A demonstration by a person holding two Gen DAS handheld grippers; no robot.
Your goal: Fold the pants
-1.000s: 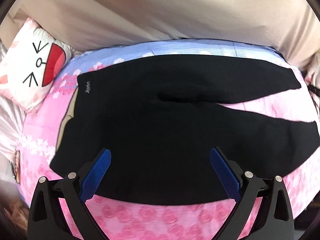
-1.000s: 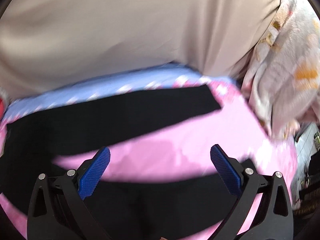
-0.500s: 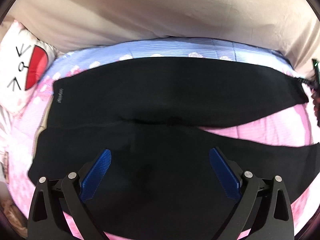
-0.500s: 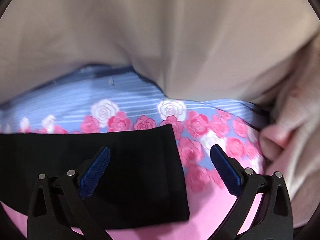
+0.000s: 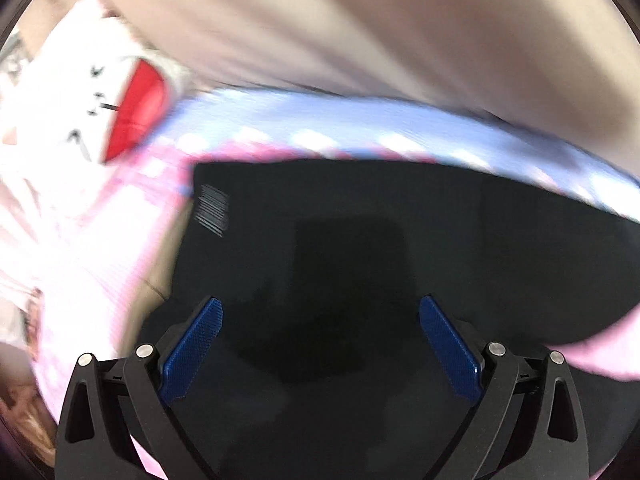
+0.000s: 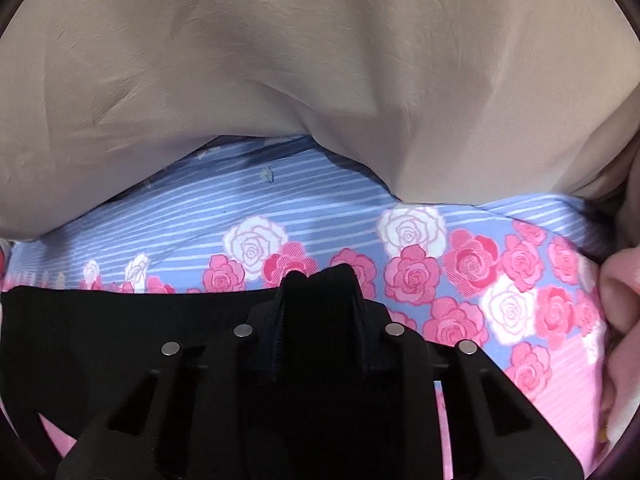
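Observation:
Black pants [image 5: 360, 220] lie spread flat on a rose-print bedsheet [image 5: 360, 120]. In the blurred left wrist view my left gripper [image 5: 320, 312] hovers open over the waist end, and a small white label [image 5: 212, 210] shows near the waistband corner. In the right wrist view the far leg end of the pants [image 6: 120, 320] lies along the sheet [image 6: 460, 280]. My right gripper [image 6: 320, 280] sits at that leg's hem corner. Its jaws are closing, and black cloth is bunched up and pinched between them.
A beige cover [image 6: 320, 60] rises behind the sheet's blue striped border. A white cushion [image 5: 80, 92] with a cartoon face lies left of the waistband. Pale pink bedding [image 6: 624, 300] is bunched at the right edge.
The left gripper has swept towards the waistband, which now fills its blurred view. The right gripper's jaws have gone from wide open to pinched on the leg hem.

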